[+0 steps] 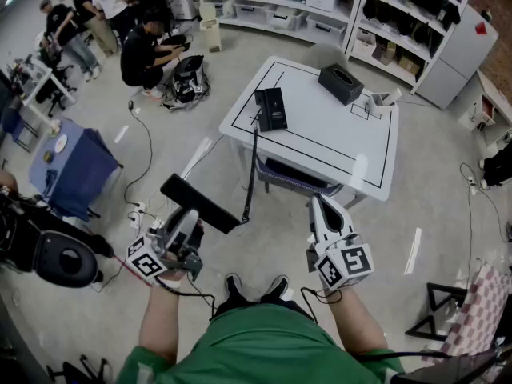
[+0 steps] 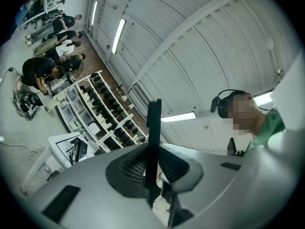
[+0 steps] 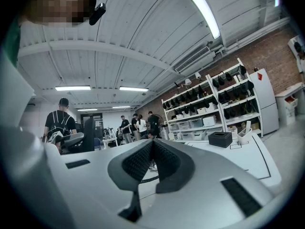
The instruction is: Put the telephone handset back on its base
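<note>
The black telephone handset (image 1: 200,202) hangs in the air in front of the white table (image 1: 376,166), with my left gripper (image 1: 190,214) shut on it. In the left gripper view the handset (image 2: 153,128) stands edge-on between the pads, and that gripper (image 2: 152,162) points up at the ceiling. A dark cord (image 1: 252,166) runs from the handset up to the black telephone base (image 1: 270,109) near the table's left edge. My right gripper (image 1: 321,203) is held lower right of the base, short of the table, shut and empty (image 3: 151,148).
A black tissue box (image 1: 341,83) and a white holder (image 1: 382,100) sit at the table's far side. A chair (image 1: 292,176) is tucked under the table. A blue-covered stand (image 1: 76,166) is at left, crouching people (image 1: 144,54) behind, and shelves (image 1: 320,6) along the back.
</note>
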### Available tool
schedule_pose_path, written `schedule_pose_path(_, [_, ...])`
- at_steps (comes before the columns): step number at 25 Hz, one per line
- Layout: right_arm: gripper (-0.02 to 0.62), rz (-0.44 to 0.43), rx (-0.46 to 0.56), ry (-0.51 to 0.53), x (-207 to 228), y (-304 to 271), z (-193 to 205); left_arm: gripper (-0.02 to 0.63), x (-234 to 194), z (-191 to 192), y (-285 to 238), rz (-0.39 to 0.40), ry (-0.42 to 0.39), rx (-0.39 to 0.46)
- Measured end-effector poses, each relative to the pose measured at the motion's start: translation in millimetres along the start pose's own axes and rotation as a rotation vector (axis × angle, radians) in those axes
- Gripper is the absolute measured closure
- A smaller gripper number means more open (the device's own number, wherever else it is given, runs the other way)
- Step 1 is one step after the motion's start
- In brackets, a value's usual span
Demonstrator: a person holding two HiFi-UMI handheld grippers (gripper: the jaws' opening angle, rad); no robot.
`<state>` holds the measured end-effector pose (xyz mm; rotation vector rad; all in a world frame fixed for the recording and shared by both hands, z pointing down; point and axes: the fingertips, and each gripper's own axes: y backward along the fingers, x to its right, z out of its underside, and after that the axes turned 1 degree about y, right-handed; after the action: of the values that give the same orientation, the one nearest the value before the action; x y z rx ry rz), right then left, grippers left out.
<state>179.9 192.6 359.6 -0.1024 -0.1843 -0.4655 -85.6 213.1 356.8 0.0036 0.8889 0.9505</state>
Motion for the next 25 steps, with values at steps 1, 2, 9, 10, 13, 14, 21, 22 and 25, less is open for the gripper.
schedule_pose_path(1, [0.574, -0.001, 0.007, 0.007, -3, -4, -1, 0.526, -2, -4, 2, 0.005, -0.006, 0.005])
schedule_pose_path(2, [0.574, -0.001, 0.014, 0.015, -6, -7, -2, 0.526, -3, -8, 4, 0.01, -0.012, 0.009])
schedule_pose_path(9, [0.574, 0.024, 0.02, 0.037, -26, -11, -6, 0.526, -2, -28, 14, 0.04, -0.005, 0.011])
schedule_pose_path(10, [0.574, 0.03, 0.017, 0.038, -29, -11, -5, 0.526, -2, -31, 17, 0.043, -0.003, 0.011])
schedule_pose_path(13, [0.574, 0.05, 0.023, 0.039, -37, -15, -5, 0.526, -4, -40, 22, 0.068, -0.012, 0.008])
schedule_pose_path(14, [0.574, 0.055, 0.03, 0.041, -40, -17, -5, 0.526, -4, -44, 23, 0.08, -0.02, 0.005])
schedule_pose_path(21, [0.574, 0.104, 0.043, 0.05, -74, -32, -14, 0.526, -9, -72, 34, 0.109, -0.063, -0.048])
schedule_pose_path(22, [0.574, 0.111, 0.045, 0.048, -79, -35, -14, 0.526, -14, -76, 36, 0.102, -0.062, -0.053])
schedule_pose_path(25, [0.574, 0.137, 0.051, 0.045, -93, -43, -13, 0.526, -27, -83, 39, 0.079, -0.068, -0.078])
